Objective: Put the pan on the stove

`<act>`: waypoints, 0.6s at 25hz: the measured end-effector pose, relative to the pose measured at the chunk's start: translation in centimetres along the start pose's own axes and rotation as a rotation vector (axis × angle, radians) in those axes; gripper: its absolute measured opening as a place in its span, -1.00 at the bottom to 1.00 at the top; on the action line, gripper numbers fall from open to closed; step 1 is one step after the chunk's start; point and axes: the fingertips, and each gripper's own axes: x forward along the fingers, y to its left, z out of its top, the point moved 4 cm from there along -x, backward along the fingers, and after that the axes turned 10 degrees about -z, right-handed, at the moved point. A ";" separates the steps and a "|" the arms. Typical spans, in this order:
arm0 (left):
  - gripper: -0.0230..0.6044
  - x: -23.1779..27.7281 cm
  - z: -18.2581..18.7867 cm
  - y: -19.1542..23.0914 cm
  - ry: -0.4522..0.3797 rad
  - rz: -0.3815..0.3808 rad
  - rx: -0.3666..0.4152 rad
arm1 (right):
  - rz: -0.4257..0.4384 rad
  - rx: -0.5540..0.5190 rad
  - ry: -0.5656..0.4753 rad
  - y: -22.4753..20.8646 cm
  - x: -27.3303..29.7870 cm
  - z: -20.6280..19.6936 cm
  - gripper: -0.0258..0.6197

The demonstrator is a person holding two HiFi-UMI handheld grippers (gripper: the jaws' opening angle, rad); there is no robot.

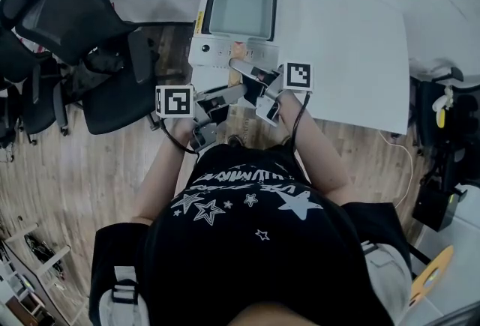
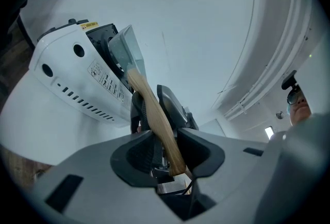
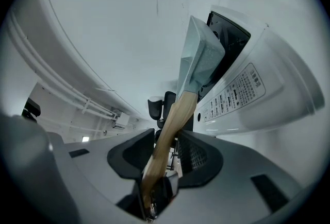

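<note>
At the table (image 1: 352,55) edge, left gripper (image 2: 156,117) and right gripper (image 3: 172,133) pinch the pan handle (image 3: 179,108).

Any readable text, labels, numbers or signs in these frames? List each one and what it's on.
Nothing is clear enough to quote.
Printed label on the side of the stove: several lines, too small to read.
Yellow sticker near the stove's top edge: too small to read.
Shirt print: letters upside down and blurred, with stars.
Left marker cube and right marker cube: square patterns only, no words.
</note>
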 end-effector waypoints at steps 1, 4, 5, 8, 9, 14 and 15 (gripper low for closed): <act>-0.52 0.0 0.0 0.1 0.002 -0.003 -0.001 | -0.003 0.006 -0.003 -0.1 0.0 0.0 -0.50; -0.52 0.0 0.1 0.6 0.005 -0.008 -0.008 | -0.019 0.006 -0.012 -0.6 0.1 0.1 -0.50; -0.52 -0.1 0.1 0.8 0.004 -0.006 -0.016 | -0.026 0.005 -0.014 -0.7 0.1 0.1 -0.50; -0.52 0.0 0.2 0.7 -0.001 -0.020 -0.030 | -0.030 0.014 -0.019 -0.6 0.1 0.2 -0.49; -0.52 0.1 0.2 0.6 -0.001 -0.026 -0.027 | -0.031 0.015 -0.021 -0.5 0.1 0.2 -0.49; -0.52 0.1 0.2 0.8 0.007 -0.027 -0.026 | -0.040 0.011 -0.025 -0.7 0.0 0.1 -0.49; -0.52 0.1 0.1 0.9 0.006 -0.028 -0.030 | -0.038 0.014 -0.024 -0.7 -0.1 0.1 -0.49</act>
